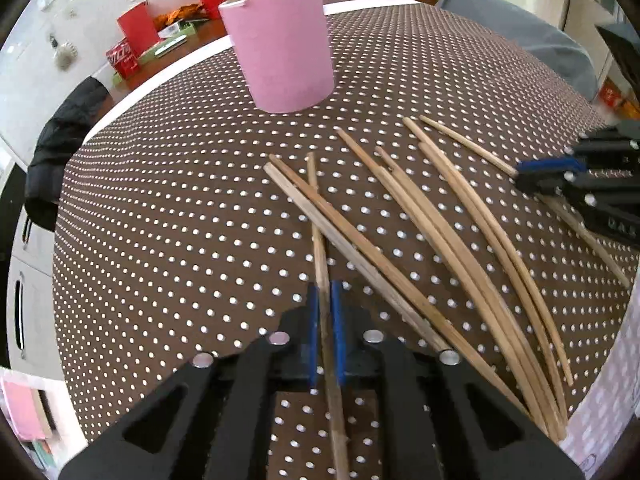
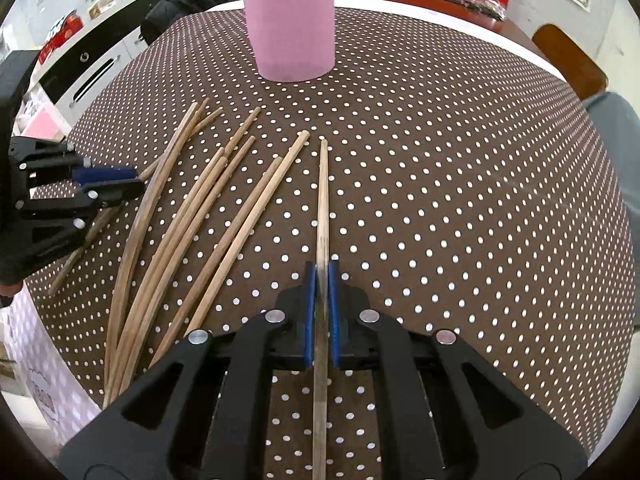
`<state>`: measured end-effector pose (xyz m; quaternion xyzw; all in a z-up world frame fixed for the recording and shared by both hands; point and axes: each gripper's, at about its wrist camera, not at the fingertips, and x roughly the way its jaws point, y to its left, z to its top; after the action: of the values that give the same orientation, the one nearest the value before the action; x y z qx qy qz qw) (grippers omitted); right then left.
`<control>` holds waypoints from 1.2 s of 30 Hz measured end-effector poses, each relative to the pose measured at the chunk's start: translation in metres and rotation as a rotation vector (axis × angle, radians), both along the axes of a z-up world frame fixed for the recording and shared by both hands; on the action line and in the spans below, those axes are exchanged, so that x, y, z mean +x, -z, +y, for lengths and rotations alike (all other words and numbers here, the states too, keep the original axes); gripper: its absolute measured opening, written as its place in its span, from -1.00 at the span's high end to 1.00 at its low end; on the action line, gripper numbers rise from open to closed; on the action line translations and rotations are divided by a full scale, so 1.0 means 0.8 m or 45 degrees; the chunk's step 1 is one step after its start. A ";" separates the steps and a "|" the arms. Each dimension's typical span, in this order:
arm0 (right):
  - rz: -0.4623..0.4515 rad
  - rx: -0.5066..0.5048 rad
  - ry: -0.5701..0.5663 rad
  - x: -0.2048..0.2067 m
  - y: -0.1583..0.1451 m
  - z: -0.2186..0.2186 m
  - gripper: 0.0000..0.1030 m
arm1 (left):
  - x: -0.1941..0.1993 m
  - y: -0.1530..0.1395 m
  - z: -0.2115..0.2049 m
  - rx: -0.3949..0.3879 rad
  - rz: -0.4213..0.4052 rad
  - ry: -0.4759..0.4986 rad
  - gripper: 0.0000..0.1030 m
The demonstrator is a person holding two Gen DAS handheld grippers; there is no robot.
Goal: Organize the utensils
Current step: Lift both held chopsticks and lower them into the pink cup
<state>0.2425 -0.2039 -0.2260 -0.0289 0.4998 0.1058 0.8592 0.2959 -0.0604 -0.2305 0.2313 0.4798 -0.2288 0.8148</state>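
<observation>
In the left wrist view, a black coat (image 1: 60,148) hangs at the far left edge beside the table; red boxes (image 1: 136,36) stand on the wood surface beyond the tablecloth (image 1: 180,220), which is brown with white dots; the pink cup (image 1: 280,46) stands upright near the far edge, two chopstick ends poking from its mouth. The left gripper (image 1: 325,304) has its blue-padded jaws pinching a single chopstick (image 1: 318,220), pale bamboo, slim and straight, pointing away toward the cup. To its right the loose chopsticks (image 1: 448,232) lie fanned on the cloth, some crossing; all are the same tan wood, squared at the thick end and tapering. At the far right the right gripper (image 1: 536,172) closes on one of the outermost sticks.

In the right wrist view, the left gripper (image 2: 120,184) sits at the left; the right gripper (image 2: 322,280) has its jaws pressed on its own chopstick (image 2: 323,200), apart from the pile (image 2: 192,220).
</observation>
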 end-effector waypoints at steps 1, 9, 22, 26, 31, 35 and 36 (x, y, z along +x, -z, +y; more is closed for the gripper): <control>0.001 0.049 -0.002 -0.001 0.000 -0.004 0.88 | -0.002 0.002 0.002 0.009 -0.013 0.003 0.88; -0.138 0.210 0.053 -0.018 -0.027 -0.034 0.88 | 0.000 -0.016 0.054 -0.225 -0.047 -0.206 0.89; -0.313 0.342 0.081 -0.032 -0.066 -0.047 0.88 | -0.011 -0.067 0.089 -0.475 -0.392 -0.468 0.88; -0.330 0.356 0.086 -0.036 -0.067 -0.048 0.88 | -0.028 -0.076 0.103 -0.525 -0.448 -0.496 0.88; -0.390 0.382 0.076 -0.038 -0.080 -0.050 0.88 | -0.049 -0.099 0.103 -0.685 -0.515 -0.456 0.88; -0.451 0.406 0.066 -0.036 -0.094 -0.050 0.88 | -0.066 -0.122 0.099 -0.794 -0.584 -0.418 0.89; -0.468 0.413 0.064 -0.036 -0.097 -0.050 0.88 | -0.067 -0.129 0.098 -0.824 -0.604 -0.411 0.89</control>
<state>0.2140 -0.2443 -0.1484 0.1033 0.3122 0.1562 0.9314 0.2426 0.0177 -0.1270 -0.0680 0.2127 -0.1775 0.9585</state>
